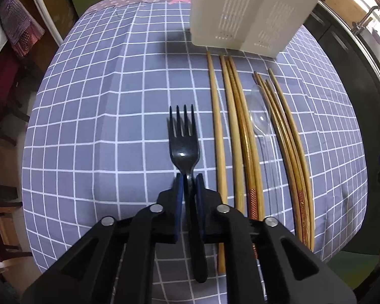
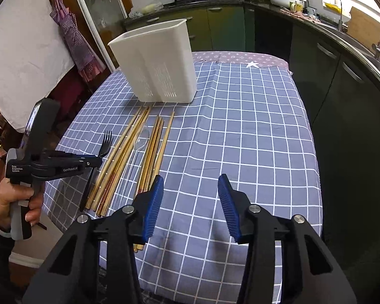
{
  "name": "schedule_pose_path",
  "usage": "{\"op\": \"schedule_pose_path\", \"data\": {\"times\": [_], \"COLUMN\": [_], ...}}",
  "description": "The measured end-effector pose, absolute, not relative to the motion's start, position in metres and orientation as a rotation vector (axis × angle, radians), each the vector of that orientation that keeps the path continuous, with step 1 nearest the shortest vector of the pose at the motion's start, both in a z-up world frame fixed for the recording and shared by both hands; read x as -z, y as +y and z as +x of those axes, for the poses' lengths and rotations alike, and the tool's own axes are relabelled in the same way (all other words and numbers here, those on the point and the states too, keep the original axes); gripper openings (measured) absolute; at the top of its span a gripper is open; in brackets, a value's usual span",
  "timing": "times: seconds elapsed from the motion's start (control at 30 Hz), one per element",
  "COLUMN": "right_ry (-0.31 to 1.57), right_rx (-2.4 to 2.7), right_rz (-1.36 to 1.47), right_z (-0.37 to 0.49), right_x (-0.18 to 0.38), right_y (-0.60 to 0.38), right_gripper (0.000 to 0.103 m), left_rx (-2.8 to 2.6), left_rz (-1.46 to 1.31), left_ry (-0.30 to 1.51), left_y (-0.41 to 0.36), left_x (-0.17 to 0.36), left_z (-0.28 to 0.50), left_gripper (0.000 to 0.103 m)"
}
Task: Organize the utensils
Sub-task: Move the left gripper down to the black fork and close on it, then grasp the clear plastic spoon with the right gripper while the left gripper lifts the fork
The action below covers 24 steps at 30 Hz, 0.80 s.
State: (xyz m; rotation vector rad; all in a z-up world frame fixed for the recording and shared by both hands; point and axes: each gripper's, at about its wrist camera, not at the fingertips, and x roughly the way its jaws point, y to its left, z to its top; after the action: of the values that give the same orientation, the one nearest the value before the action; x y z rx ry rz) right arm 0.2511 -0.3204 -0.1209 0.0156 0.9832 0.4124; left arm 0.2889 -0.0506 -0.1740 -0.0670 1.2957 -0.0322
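Pickup step — left gripper point(image 1: 189, 177) clamps black plastic fork point(image 1: 183, 136); next, lift toward far white slotted holder point(image 1: 253, 12) — right gripper point(image 2: 191, 197) half-open, empty.

The left gripper point(image 1: 189, 177) points steeply down, its blue pads point(image 1: 179, 190) pinched close together on the neck of a black fork point(image 1: 183, 139). A hand point(image 2: 15, 202) grasps its handle from below. The right gripper point(image 2: 191, 202) tilts downward too, its jaws standing apart with nothing between them.
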Motion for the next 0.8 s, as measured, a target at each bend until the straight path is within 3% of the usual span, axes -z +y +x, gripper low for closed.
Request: {"op": "schedule_pose_path", "data": {"times": [0.3, 0.43, 0.5, 0.57, 0.63, 0.8], "right_ry": [1.090, 1.163, 1.189, 1.199, 1.221, 1.269], "right_rx": [-0.505, -0.581, -0.571, -0.544, -0.526, -0.491], "right_rz": [-0.035, -0.048, -0.048, -0.068, -0.087, -0.125], "right_z": [0.268, 0.277, 0.287, 0.294, 0.302, 0.316], "right_x": [0.120, 0.130, 0.135, 0.138, 0.143, 0.156], "right_y": [-0.276, -0.241, -0.228, -0.218, -0.207, -0.189], "right_gripper": [0.039, 0.050, 0.050, 0.046, 0.031, 0.017], "left_rx": [0.046, 0.052, 0.053, 0.048, 0.043, 0.038], "left_rz": [-0.098, -0.134, -0.140, -0.135, -0.123, -0.106], "left_ry": [1.235, 1.117, 1.069, 1.014, 0.974, 0.915], "left_y": [-0.038, -0.024, -0.020, -0.015, -0.014, -0.007], "left_x": [0.161, 0.134, 0.122, 0.109, 0.099, 0.085], "left_z": [0.280, 0.266, 0.258, 0.249, 0.244, 0.232], "left_gripper": [0.009, 0.009, 0.009, 0.009, 0.009, 0.009]}}
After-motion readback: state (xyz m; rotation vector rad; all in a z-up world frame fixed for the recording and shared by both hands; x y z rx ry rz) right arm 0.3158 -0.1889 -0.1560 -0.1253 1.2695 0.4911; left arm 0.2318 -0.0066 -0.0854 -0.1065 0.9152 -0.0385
